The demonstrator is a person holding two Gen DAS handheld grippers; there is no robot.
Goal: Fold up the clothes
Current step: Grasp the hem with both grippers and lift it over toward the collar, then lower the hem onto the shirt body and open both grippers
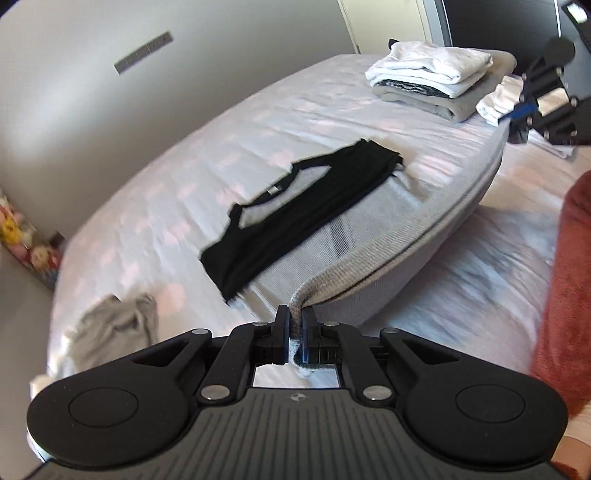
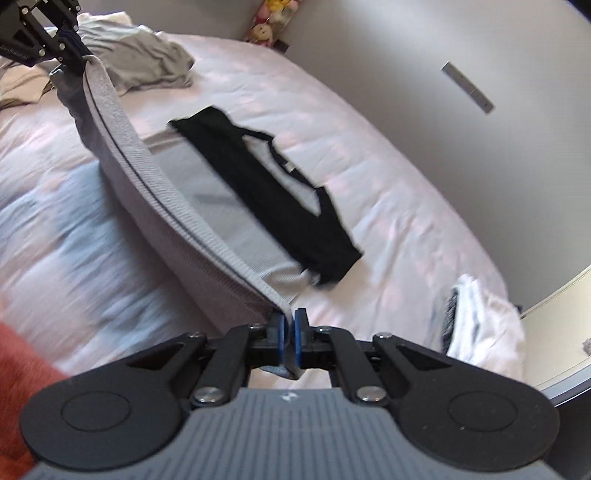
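Where tongs (image 1: 294, 325) pinch, grey garment (image 1: 369, 236) hem.

The bedsheet (image 1: 461, 280) near me is smeared by motion blur. The red cloth (image 1: 569, 295) is cut by the picture's edge. The toys (image 2: 264, 22) in the corner are too blurred to tell. The black shirt (image 2: 273, 192) hides part of the grey garment (image 2: 207, 192).
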